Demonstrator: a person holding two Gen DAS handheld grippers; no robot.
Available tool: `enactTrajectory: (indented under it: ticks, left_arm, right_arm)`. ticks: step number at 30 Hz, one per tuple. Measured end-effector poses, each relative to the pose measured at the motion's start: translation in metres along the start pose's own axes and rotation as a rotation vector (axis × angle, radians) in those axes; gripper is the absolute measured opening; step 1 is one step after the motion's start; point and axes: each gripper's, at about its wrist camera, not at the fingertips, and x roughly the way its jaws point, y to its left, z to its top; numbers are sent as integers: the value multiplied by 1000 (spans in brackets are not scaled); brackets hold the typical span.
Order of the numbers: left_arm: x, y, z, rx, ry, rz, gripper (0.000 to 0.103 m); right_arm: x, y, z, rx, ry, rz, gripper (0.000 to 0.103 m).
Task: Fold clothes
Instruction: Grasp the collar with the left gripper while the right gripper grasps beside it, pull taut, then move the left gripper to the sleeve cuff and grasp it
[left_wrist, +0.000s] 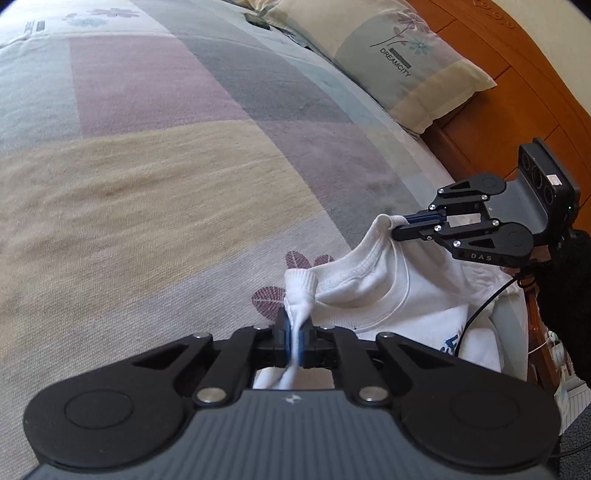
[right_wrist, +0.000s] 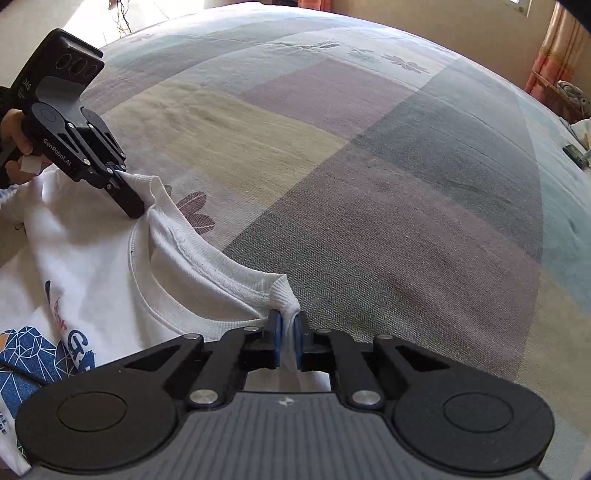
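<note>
A white sweatshirt (left_wrist: 402, 295) with a blue print lies at the near edge of the bed; it also shows in the right wrist view (right_wrist: 92, 266). My left gripper (left_wrist: 293, 332) is shut on the ribbed edge at one side of its neckline; it shows in the right wrist view (right_wrist: 135, 208) too. My right gripper (right_wrist: 289, 334) is shut on the ribbed edge at the other side, and appears in the left wrist view (left_wrist: 400, 227). The collar stretches between them, raised a little off the bedspread.
The bedspread (left_wrist: 166, 166) has large pastel patches and spreads wide ahead. A pillow (left_wrist: 399, 55) lies against the wooden headboard (left_wrist: 517, 92). A small dark object (right_wrist: 574, 153) lies near the pillow end. Curtains (right_wrist: 561, 55) hang beyond the bed.
</note>
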Motion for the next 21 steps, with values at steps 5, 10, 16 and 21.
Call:
enactTrajectory:
  ticks: [5, 10, 16, 21]
  left_arm:
    - [6, 6, 26, -13, -40, 91, 11]
    - [2, 19, 21, -45, -84, 218, 13]
    - [-47, 19, 2, -44, -129, 265, 19]
    - [-37, 1, -28, -1, -15, 192, 31]
  right_arm:
    - [6, -16, 7, 103, -44, -80, 10]
    - [9, -29, 13, 200, -89, -157, 20]
    - [-42, -6, 1, 255, -232, -144, 40]
    - [-53, 14, -18, 334, -249, -58, 46]
